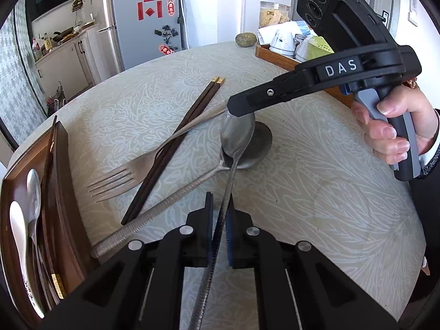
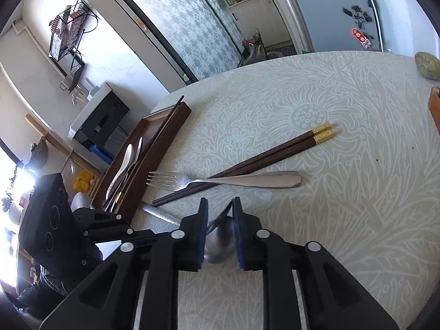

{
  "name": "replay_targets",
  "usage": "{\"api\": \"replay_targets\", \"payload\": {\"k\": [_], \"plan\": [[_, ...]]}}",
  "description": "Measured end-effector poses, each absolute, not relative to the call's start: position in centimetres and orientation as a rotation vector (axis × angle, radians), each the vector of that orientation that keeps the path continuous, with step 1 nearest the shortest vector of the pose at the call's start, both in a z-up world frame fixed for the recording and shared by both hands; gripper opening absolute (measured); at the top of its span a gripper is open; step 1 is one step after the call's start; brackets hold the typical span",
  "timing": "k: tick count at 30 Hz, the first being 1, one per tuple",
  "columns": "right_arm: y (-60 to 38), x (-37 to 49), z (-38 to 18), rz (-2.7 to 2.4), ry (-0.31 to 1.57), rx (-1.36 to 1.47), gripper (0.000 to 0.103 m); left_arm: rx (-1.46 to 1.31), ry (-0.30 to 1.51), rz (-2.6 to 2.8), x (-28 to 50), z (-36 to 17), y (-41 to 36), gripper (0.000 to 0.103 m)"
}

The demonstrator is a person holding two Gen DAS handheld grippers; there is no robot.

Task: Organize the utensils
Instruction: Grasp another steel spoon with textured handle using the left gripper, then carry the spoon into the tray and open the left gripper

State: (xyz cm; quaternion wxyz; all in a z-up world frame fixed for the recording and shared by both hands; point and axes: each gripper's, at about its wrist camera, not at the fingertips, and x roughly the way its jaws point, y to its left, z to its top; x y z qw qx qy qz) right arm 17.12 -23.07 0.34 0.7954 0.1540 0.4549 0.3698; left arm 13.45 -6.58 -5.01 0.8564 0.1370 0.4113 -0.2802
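My left gripper is shut on the handle of a steel spoon and holds it tilted above the table. My right gripper is shut on that spoon's bowl, so both grippers hold the one spoon. A second spoon with a ribbed handle lies on the table below it. A steel fork lies across a pair of dark chopsticks with gold ends; fork and chopsticks also show ahead of the right gripper. A dark wooden tray at the left holds spoons and chopsticks.
The round table has a pale patterned cloth. A wooden box with cups stands at the far right edge, with a stone beside it. A fridge stands beyond the table.
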Motion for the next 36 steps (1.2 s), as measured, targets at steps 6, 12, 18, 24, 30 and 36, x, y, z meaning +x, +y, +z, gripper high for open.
{"api": "replay_targets", "payload": {"k": [6,12,18,24,30,36], "plan": [[-24.0,17.1,0.5,0.782,0.958,0.373,0.044,0.271,0.845,-0.585,13.3,-4.4,-6.3,0.002],[-22.6,17.1,0.4,0.793,0.983,0.370,0.052,0.295,0.819,-0.600,12.5,-4.0,-6.6,0.002],[-20.2,16.7,0.8,0.789,1.006,0.336,0.038,0.318,0.774,-0.596,11.2,-3.1,-6.7,0.002],[-18.7,15.9,2.0,0.766,0.987,0.296,0.023,0.264,0.755,-0.588,10.5,-2.1,-4.8,0.003],[-16.4,14.8,5.4,0.784,0.936,0.271,0.023,0.223,0.692,-0.570,8.7,0.3,-1.8,0.003],[-10.8,15.3,8.9,0.864,0.873,0.208,0.023,0.202,0.658,-0.476,8.6,2.1,3.3,0.003]]}}
